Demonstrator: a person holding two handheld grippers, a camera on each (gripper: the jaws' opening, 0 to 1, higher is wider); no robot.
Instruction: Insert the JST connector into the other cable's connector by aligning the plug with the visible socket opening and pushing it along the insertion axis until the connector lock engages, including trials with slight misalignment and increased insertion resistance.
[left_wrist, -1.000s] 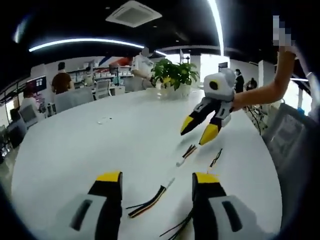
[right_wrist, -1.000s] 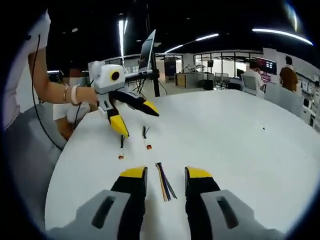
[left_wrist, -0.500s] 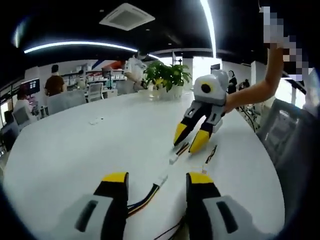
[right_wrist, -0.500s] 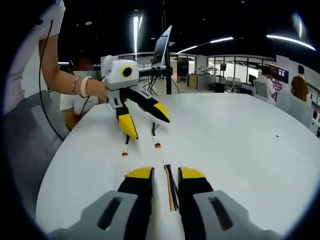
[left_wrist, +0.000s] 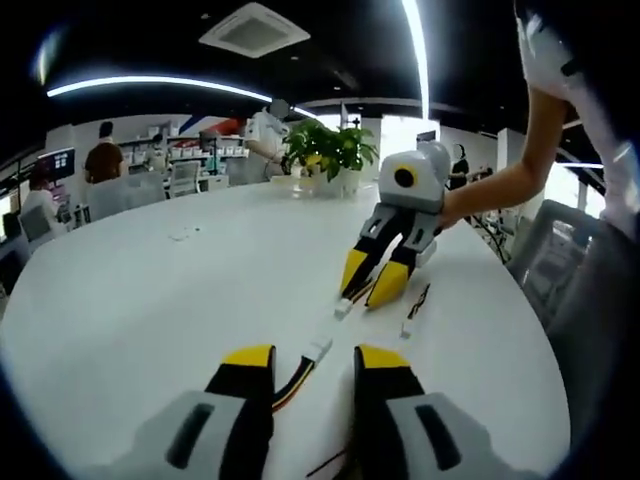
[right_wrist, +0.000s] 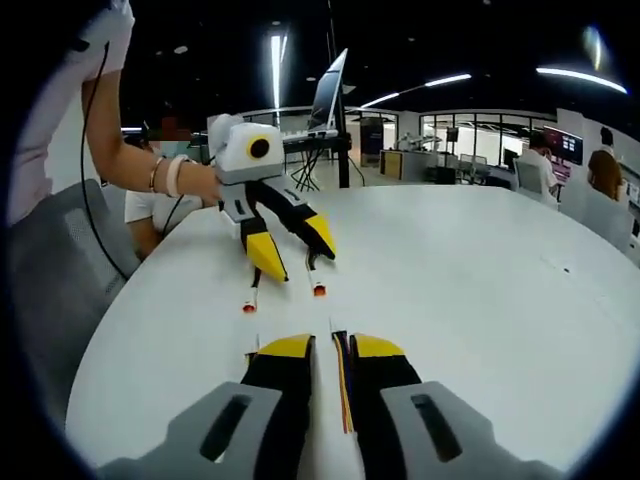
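Left gripper view: the left gripper (left_wrist: 308, 362) rises from the bottom edge, its yellow-tipped jaws a narrow gap apart and lying either side of a multicolour cable (left_wrist: 290, 384) on the white worktop (left_wrist: 150, 300). The cable is a flat bundle of yellow, red and dark wires that ends in a small white JST connector (left_wrist: 318, 349), which lies just ahead of the jaw tips. Whether the jaws actually touch the wires cannot be told from this angle. Farther along the worktop the right gripper (left_wrist: 365, 288), held by a person's hand (left_wrist: 450, 205), points its yellow tips down close together at a second white connector (left_wrist: 343, 309) with short dark leads. Just beside it lies a third lead (left_wrist: 414, 310) with a pale end. A potted plant (left_wrist: 333, 152) stands at the far edge of the worktop.

Right gripper view: the right gripper (right_wrist: 331, 347) has its jaws nearly together around a striped ribbon of wires (right_wrist: 342, 385), apparently clamped on it. Beyond it the left gripper (right_wrist: 298, 252) hangs low over the worktop (right_wrist: 470, 290), its jaws a little apart. Near its tips lie two dark leads with orange-red ends (right_wrist: 319, 289), (right_wrist: 248, 306), one on each side of the nearer jaw.
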